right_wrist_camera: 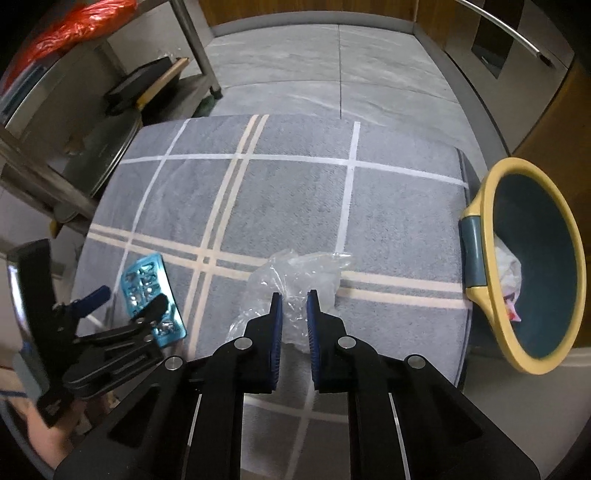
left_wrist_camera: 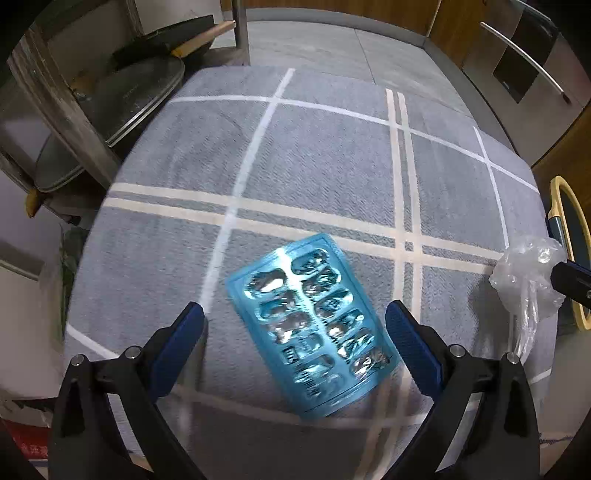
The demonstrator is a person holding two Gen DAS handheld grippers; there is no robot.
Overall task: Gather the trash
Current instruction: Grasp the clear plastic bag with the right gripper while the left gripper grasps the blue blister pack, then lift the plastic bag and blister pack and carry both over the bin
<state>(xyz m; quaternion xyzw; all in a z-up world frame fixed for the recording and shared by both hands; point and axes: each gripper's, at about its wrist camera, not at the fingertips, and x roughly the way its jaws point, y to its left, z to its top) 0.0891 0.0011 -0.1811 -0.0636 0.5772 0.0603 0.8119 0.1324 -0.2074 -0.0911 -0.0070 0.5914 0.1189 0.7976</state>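
A blue blister pack (left_wrist_camera: 314,328) with crushed foil pockets lies on the grey checked rug (left_wrist_camera: 314,166). My left gripper (left_wrist_camera: 295,308) hangs over it, open, one finger on either side and neither pad touching it. The right wrist view shows the same pack (right_wrist_camera: 147,284) partly under the left gripper (right_wrist_camera: 131,297). A crumpled clear plastic bag (right_wrist_camera: 295,269) rests on the rug near its right edge. My right gripper (right_wrist_camera: 294,295) is shut on the bag, its blue pads pinching the film. The bag (left_wrist_camera: 528,273) also appears at the right edge of the left wrist view.
A yellow-rimmed teal bin (right_wrist_camera: 517,162) stands just off the rug's right edge, with some trash inside. A metal rack (right_wrist_camera: 44,192) with trays and a red bag (right_wrist_camera: 74,26) flanks the left. Grey floor tiles (right_wrist_camera: 332,74) lie beyond, and a steel appliance (right_wrist_camera: 517,48) is at the far right.
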